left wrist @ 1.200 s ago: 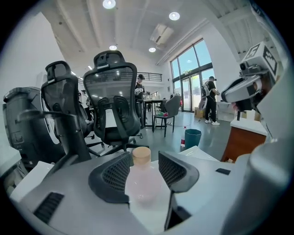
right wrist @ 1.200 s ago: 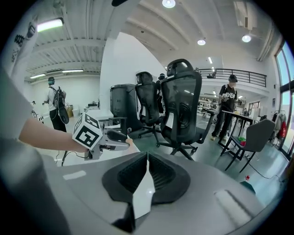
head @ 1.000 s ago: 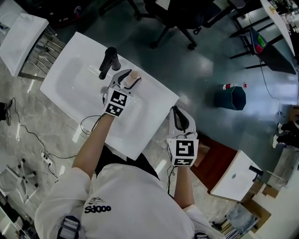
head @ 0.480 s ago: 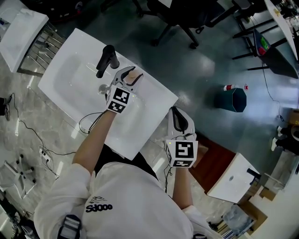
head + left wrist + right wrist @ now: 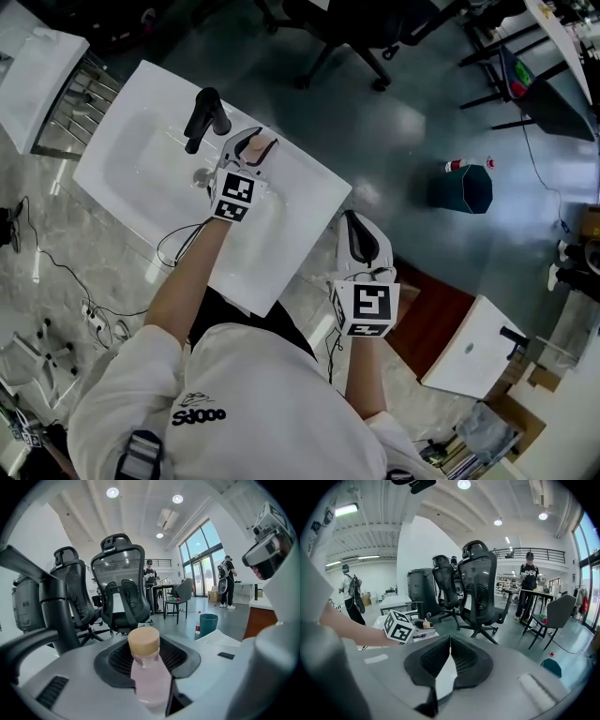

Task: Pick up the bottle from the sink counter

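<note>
SINK COUNTER, MID-GRASP: At the white sink tabletop [image 5: 309, 202], my left gripper [image 5: 255, 148] has just been drawing its fingers in around the bottle [image 5: 149, 667], a pale pink one with a tan cap. They look clamped on its body, one finger on each side. The bottle stands upright on the back ledge, just right of the black tap [image 5: 202, 117] and near the far rim, beyond which there is only floor. By my reading the grasp is made and only the lift remains. My right gripper [image 5: 361, 242] hangs over the floor off the tabletop's near corner, well apart from the bottle, its fingers together on nothing. The best room to move is straight up, since nothing stands over the bottle. The tap crowds my left side, so a sideways swing that way risks a knock. A slip toward the far rim could send the bottle over the edge toward the office chairs [image 5: 328, 28].
</note>
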A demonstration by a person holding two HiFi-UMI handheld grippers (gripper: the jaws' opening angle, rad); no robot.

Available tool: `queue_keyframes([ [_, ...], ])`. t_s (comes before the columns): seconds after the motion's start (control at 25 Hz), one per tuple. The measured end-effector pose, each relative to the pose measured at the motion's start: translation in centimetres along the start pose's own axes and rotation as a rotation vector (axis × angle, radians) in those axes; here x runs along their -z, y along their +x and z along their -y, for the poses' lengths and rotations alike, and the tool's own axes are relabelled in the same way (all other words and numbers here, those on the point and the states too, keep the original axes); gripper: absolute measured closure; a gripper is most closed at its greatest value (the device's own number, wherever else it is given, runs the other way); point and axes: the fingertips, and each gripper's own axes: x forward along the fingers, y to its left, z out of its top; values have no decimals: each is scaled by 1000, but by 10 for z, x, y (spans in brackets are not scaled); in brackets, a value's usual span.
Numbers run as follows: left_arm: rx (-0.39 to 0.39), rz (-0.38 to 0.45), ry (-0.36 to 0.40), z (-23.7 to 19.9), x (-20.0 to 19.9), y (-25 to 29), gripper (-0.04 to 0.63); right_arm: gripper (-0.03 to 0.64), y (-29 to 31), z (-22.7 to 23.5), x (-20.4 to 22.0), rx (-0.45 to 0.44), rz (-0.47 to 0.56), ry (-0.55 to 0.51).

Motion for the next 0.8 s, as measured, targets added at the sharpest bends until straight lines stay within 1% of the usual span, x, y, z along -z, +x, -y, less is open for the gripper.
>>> queue_keyframes([
  [0.2,3,13,-8,-1,-1,-1,459,607,-12,5,1,15,-8,41],
  [0.4,-4,28,-29,-4,-3,-1,472,607,-22,12,1,33,-1,29],
  [0.68,-8,15,-62,-5,0,-5,477,607,-30,9,-2,48,9,37],
  [0.8,3,11,-68,-3,1,-11,479,607,-35,9,-1,62,10,45],
])
